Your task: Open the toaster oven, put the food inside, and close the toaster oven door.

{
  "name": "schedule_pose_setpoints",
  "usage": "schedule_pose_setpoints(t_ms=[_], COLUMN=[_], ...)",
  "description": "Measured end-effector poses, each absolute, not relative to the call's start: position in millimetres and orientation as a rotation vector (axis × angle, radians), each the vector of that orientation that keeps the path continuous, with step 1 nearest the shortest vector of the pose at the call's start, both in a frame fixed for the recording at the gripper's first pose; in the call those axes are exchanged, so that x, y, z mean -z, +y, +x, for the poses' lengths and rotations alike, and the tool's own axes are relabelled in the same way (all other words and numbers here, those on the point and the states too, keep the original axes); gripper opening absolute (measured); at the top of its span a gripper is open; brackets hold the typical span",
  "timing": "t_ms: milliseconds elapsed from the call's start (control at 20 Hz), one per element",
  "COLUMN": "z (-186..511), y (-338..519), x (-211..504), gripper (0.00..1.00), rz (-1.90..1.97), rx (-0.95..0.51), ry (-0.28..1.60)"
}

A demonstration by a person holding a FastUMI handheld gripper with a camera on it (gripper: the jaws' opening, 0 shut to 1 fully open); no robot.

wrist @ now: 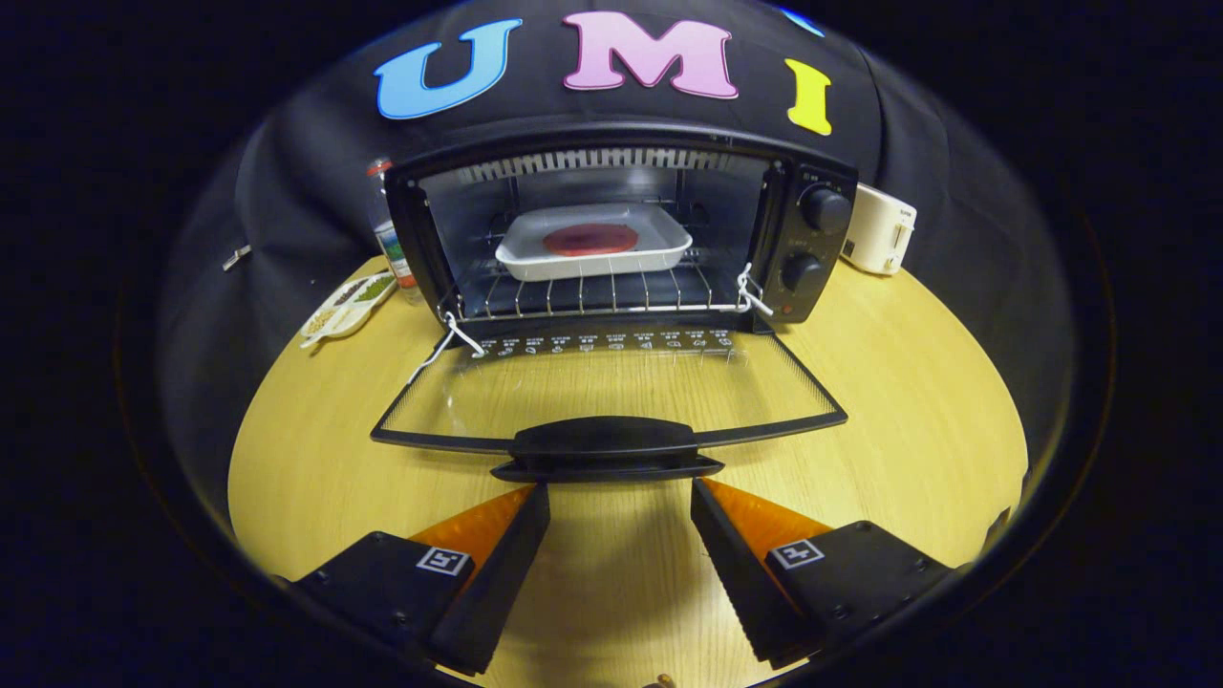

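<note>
**Toaster oven open, food on the rack**

Nearest, the handheld two-finger gripper [619,492] stands with its fingers spread wide and empty over the pale wooden round table [908,401]. Just ahead of the fingertips lies the black handle [607,447] of the glass oven door [611,387], folded down flat. Beyond it, the black toaster oven [807,239] holds a white rectangular tray [592,253] on its wire rack [592,296], carrying a round reddish patty [590,239]. A cream-coloured appliance [879,229] sits at the oven's knob side; a divided snack dish [349,304] lies at the other.

Toaster oven [611,239] door [611,392] lies open; food [590,239] sits inside.
</note>
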State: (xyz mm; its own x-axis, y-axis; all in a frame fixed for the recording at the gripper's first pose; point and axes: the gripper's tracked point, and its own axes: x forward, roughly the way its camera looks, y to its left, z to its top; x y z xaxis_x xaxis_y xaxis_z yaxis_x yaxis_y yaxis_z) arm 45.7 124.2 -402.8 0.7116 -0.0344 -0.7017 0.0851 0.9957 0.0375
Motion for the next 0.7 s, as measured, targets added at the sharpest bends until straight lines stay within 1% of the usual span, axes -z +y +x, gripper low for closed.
schedule_pose_setpoints(t_ms=[100,250,300,550,700], z=[55.4,87.1,92.1,82.7,64.9], y=[125.0,126.1,125.9,116.6,113.6], x=[373.0,303.1,283.9,218.2,165.2], gripper=[0.98,0.98,0.98,0.98,0.97], rz=[0.057,0.06,0.073,0.092,0.132], rx=[0.054,0.031,0.025,0.005,-0.009], ry=[0.693,0.488,0.448,0.321,0.21])
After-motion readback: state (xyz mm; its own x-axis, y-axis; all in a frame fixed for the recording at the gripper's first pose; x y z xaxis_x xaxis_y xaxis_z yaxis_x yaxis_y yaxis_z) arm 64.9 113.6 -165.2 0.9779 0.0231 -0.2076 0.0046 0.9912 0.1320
